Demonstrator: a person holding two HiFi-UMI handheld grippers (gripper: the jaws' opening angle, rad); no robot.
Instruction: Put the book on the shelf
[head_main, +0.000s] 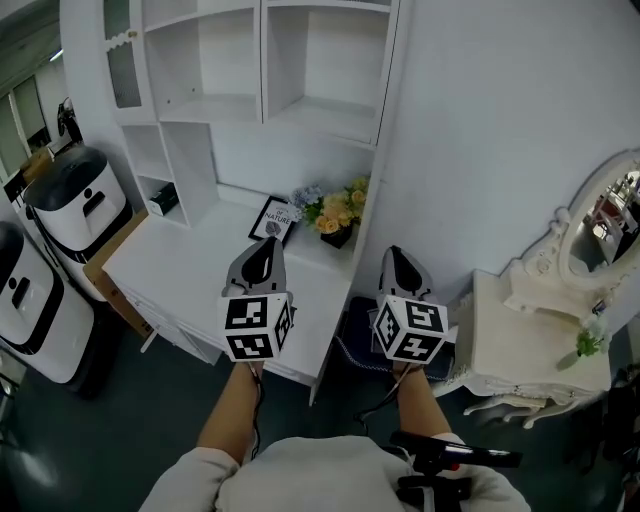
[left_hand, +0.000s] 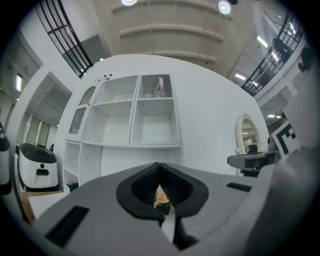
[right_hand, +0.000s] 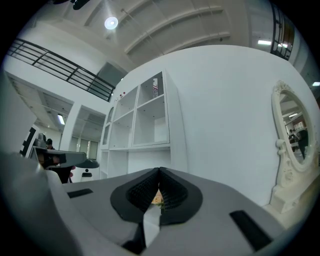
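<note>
In the head view a black-bordered book (head_main: 273, 218) leans upright at the back of the white desk (head_main: 190, 270), below the white shelf unit (head_main: 330, 118). My left gripper (head_main: 263, 244) hovers over the desk's front half, just short of the book, with its jaws together and nothing between them. My right gripper (head_main: 398, 253) hangs beside the desk's right end, also shut and empty. In the left gripper view the tips (left_hand: 160, 165) meet in front of the shelf unit (left_hand: 150, 125). The right gripper's tips (right_hand: 159, 170) meet too.
A pot of yellow and blue flowers (head_main: 336, 214) stands right of the book. A small red-and-white item (left_hand: 158, 87) sits in a top shelf compartment. White appliances (head_main: 75, 200) stand at the left, a vanity table with an oval mirror (head_main: 600, 225) at the right.
</note>
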